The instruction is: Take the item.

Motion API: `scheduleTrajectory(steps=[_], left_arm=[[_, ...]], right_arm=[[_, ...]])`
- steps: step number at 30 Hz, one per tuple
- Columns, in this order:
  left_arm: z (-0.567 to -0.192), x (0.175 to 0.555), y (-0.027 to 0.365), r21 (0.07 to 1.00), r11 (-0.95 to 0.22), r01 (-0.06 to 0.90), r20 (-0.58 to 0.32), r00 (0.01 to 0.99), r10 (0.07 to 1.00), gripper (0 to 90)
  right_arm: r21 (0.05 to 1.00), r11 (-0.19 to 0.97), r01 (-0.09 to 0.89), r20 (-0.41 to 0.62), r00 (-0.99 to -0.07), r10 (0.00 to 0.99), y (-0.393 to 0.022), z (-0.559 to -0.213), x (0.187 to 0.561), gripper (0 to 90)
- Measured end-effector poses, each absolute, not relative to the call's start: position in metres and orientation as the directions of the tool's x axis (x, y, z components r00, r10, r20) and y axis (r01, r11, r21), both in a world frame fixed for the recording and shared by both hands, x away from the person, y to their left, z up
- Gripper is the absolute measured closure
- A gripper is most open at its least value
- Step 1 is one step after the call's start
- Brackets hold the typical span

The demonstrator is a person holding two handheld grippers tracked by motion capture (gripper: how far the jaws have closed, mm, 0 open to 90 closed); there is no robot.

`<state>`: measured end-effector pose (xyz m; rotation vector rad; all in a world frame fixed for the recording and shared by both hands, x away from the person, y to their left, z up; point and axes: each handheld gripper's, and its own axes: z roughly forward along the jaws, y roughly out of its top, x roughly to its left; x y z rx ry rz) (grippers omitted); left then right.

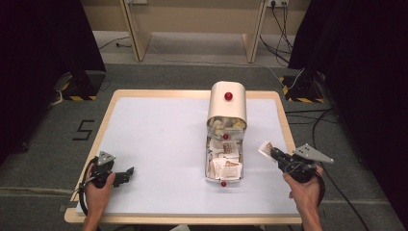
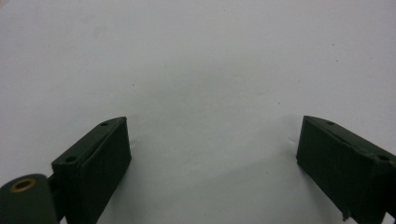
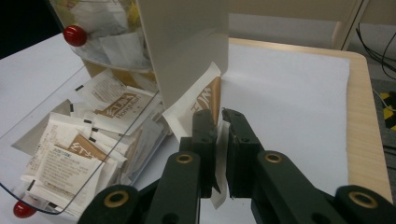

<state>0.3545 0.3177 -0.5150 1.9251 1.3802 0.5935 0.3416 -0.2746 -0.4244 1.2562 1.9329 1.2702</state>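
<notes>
sachet (image 3: 198, 105): white, brown print | dispenser (image 1: 227, 102): cream, red knob | table cover (image 1: 159, 144): pale lilac

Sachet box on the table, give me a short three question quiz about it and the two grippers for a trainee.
1. True or false: the right gripper holds a sachet.
2. Which gripper is open over bare table: A left, B right?
3. Fill in: the knobs on the box are coloured ____.

Key: 1 true, the sachet is pinched between its jaws in the right gripper view. 2 A. 3 red.
</notes>
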Motion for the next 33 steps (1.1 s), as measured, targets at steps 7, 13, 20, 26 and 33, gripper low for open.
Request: scheduleTrajectory(steps=[7,13,20,26,33], left_arm=[[-0.515,0.355,0.318,0.75,-0.201,0.63,-0.026,0.332,0.943,9.0],[-0.515,0.355,0.318,0.75,-0.201,0.63,-0.026,0.332,0.943,9.0],[-0.515,0.355,0.318,0.75,-0.201,0.63,-0.026,0.332,0.943,9.0],[-0.515,0.355,0.318,0.75,-0.201,0.63,-0.026,0.332,0.943,9.0],[-0.515,0.355,0.318,0.75,-0.201,0.63,-0.026,0.332,0.943,9.0]], right_arm=[[0.887,0.13,0.442,0.079,-0.424,0.902,-0.283,-0.432,0.344,84.0],[0.882,0.125,0.455,0.085,-0.413,0.907,-0.287,-0.436,0.345,83.9],[0.868,0.129,0.48,0.087,-0.402,0.912,-0.29,-0.446,0.349,83.8],[0.863,0.13,0.488,0.088,-0.399,0.913,-0.291,-0.449,0.35,83.8],[0.853,0.141,0.502,0.09,-0.409,0.908,-0.287,-0.454,0.352,83.7]])
